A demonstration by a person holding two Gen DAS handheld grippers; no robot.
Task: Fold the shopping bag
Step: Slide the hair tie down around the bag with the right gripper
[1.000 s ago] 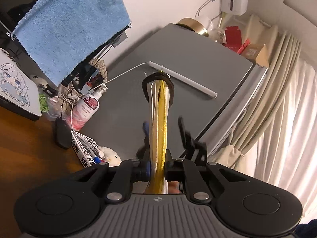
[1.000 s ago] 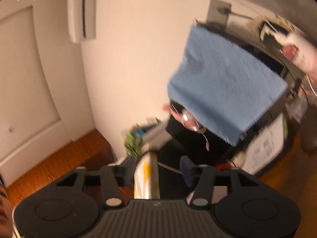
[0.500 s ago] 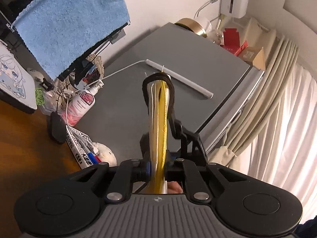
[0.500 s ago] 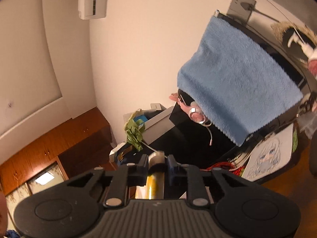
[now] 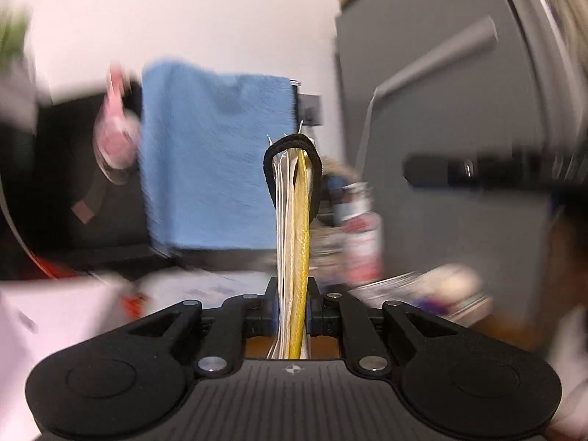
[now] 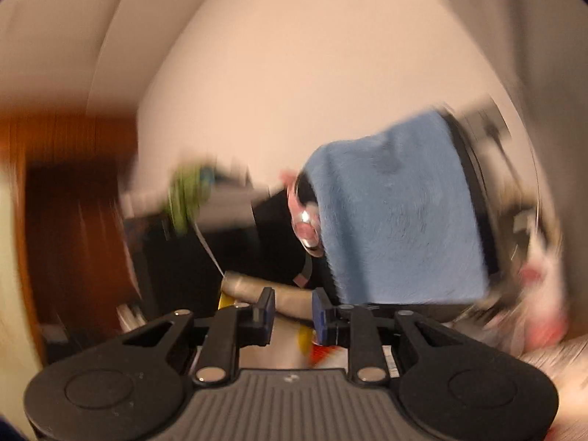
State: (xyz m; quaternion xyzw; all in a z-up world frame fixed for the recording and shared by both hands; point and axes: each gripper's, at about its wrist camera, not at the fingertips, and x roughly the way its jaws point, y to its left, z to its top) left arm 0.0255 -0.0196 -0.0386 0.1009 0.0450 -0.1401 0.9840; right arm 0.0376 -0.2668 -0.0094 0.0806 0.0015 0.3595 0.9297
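Yellow and white layers of the folded shopping bag [image 5: 293, 228] are standing edge-on in the left gripper [image 5: 292, 296], whose blue pads are pressing together on the stack low down. A black strap [image 5: 272, 169] is looping round the bag's upper end, which is pointing straight away from the camera.

The right gripper [image 6: 293, 312] is opening its jaws. Pale bag material with bits of yellow is showing in the gap and spreading wider than it on both sides. The pads are standing apart and do not seem to be pressing on it, though the blur is making this hard to judge.

Behind the bag a blue towel [image 5: 217, 161] is hanging in front of something dark. A blurred pink object [image 5: 114, 139] is sitting just beside the towel's left edge. A grey fridge [image 5: 422, 110] is filling the right of the left view, with a smeared white bottle [image 5: 362, 231] near its foot. Brown wooden furniture [image 6: 73, 220] is blurring past on the left of the right view.
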